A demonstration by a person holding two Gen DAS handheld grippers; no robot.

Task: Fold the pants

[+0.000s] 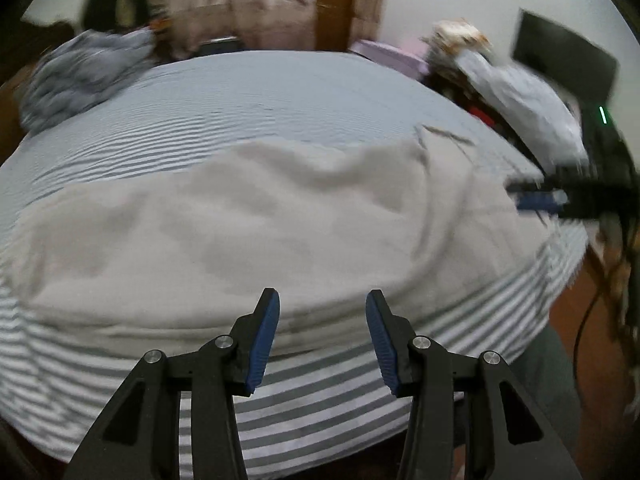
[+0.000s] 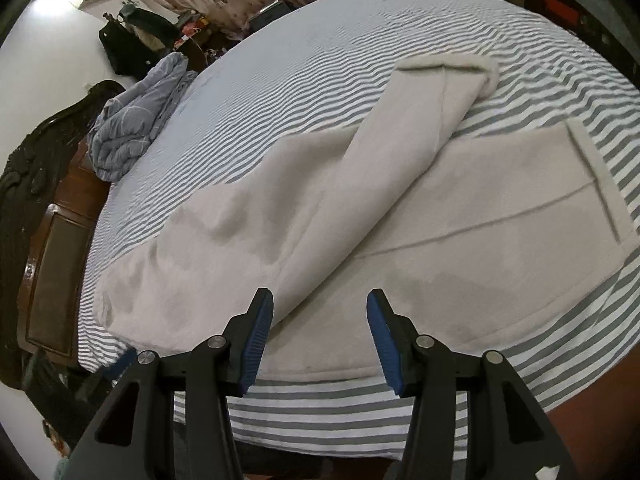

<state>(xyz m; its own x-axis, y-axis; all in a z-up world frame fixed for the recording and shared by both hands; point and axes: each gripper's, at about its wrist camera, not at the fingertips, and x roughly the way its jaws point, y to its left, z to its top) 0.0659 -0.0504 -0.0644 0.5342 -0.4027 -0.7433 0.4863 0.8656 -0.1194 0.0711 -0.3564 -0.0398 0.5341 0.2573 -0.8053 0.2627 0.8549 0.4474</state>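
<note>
The pants (image 2: 400,216) are spread on the striped bed (image 2: 320,60), long axis running left to right, one leg angled away. Both the left gripper (image 1: 322,336) and right gripper (image 2: 320,336) are held wide apart, empty. No writing is legible.
</note>
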